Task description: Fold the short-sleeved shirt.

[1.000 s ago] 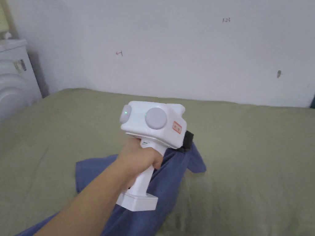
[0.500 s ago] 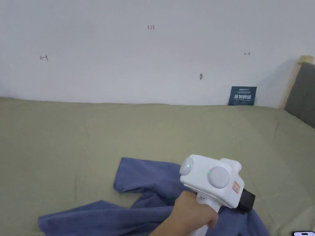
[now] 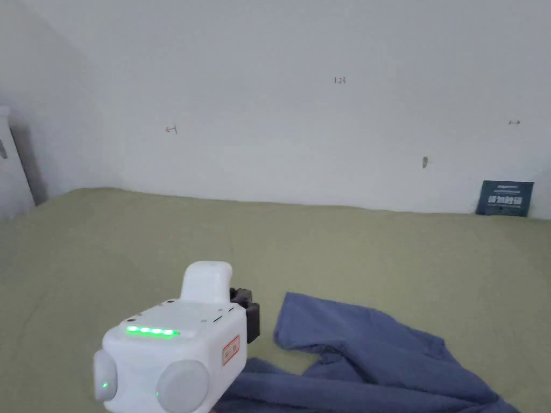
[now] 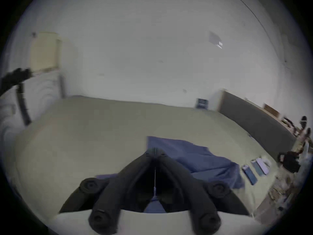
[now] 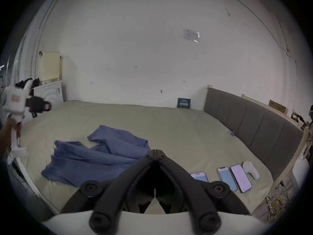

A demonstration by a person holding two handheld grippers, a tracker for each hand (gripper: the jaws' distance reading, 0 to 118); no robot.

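Blue shirt (image 5: 101, 155) lies crumpled on the green bed (image 5: 177, 128), not folded. Left tool (image 4: 155, 151) is up in the air over the bed, jaws together w/ nothing between them. Right tool (image 5: 155, 151) is over the bed too, jaws together, empty. Three phones (image 5: 226, 179) lie in a row near the bed's edge, a white thing (image 5: 250, 170) just beside them.
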